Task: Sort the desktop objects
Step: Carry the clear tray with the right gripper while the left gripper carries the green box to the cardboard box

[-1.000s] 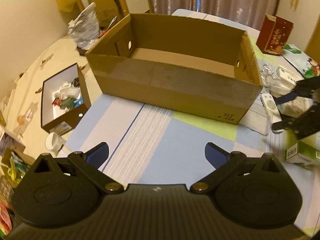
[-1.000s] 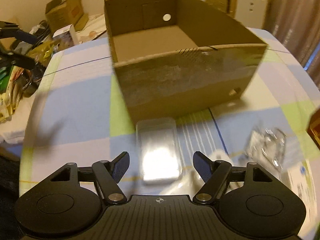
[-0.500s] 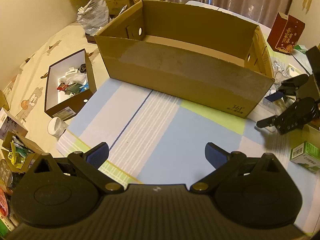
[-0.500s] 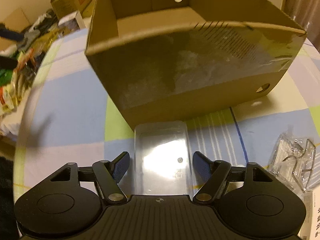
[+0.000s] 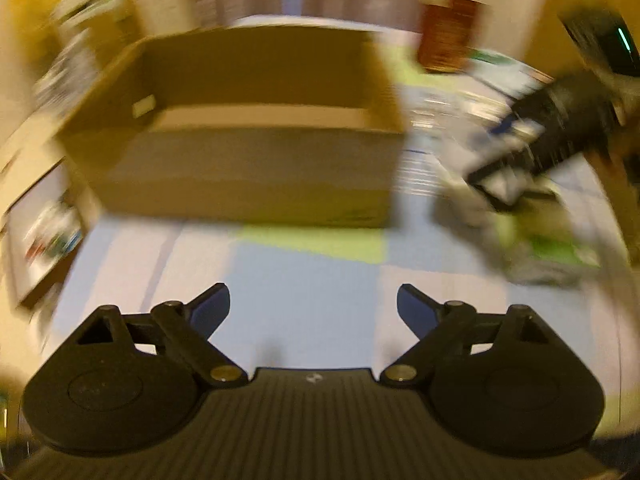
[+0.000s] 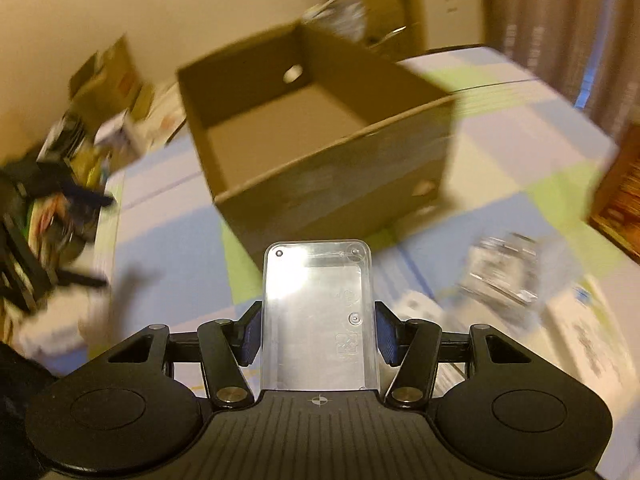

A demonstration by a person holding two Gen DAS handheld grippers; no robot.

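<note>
Clear plastic case (image 6: 318,316): flat, rounded corners, see-through with moulded marks, a bright glare patch on its upper left. It sat clamped by its long sides between the blue pads (image 6: 386,338) of the right gripper (image 6: 318,338), lifted off the checked tablecloth (image 6: 168,236), its far end pointing at the near wall of the open cardboard box (image 6: 320,148).

Judged step: carrying the case to the box. To do it well, the holder needed firm but light pressure, since thin smooth plastic could slip or flex; clear the box rim before lowering; release low inside, not from a height.

The box interior looked bare where visible. Left gripper (image 5: 313,308) hung wide apart and held nothing, over the tablecloth in front of the box. Loose packets (image 6: 508,276) lay toward the table's right edge, blurred.
</note>
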